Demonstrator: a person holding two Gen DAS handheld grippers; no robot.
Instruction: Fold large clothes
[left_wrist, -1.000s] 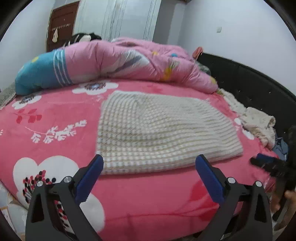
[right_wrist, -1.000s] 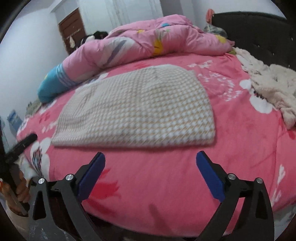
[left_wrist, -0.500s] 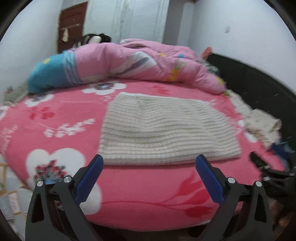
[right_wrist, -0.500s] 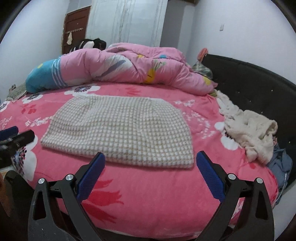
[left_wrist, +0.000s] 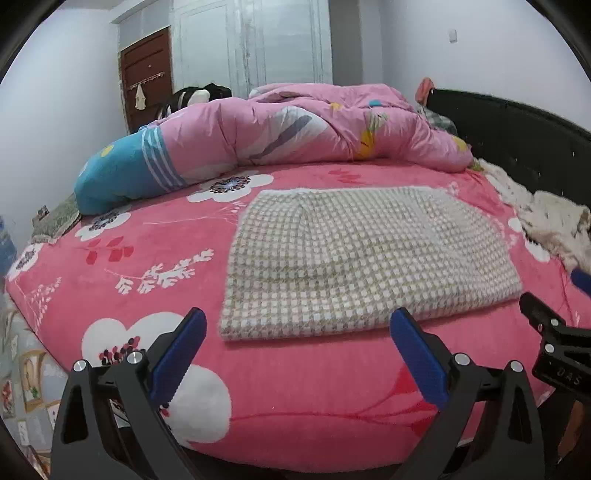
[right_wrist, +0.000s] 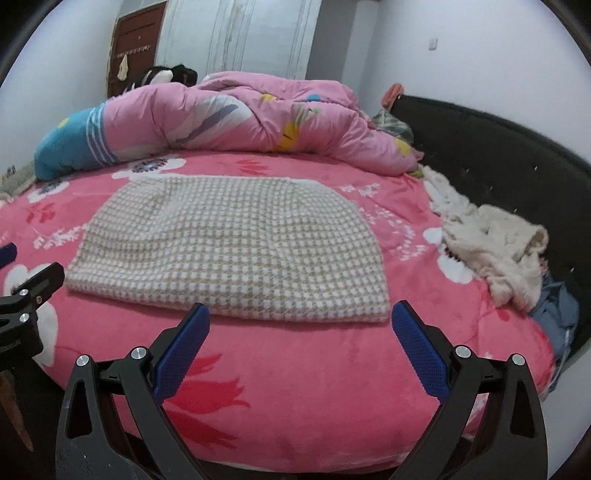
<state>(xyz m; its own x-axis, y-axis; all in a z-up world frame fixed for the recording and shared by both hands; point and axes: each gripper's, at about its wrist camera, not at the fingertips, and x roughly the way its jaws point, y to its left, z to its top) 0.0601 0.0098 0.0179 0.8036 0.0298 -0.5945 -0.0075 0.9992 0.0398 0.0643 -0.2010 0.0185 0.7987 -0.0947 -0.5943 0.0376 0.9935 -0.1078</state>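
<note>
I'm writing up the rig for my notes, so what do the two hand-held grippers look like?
Both look alike. The left hand-held gripper and the right hand-held gripper each have two black, angular arms with triangular cut-outs and silver bolt heads, ending in blue textured finger pads. The right one's black body shows faint lettering in the left wrist view, too small to read surely. No cables or sleeves show.

Folded garment (left_wrist: 365, 258) flat on bed (left_wrist: 295, 391), quilt (left_wrist: 280, 136) behind

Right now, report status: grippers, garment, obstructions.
Left gripper open, empty; right gripper open, empty, both short of the bed. Checked garment flat on pink blanket, folded edge nearest. Cream clothes pile off to the right, clear.
</note>
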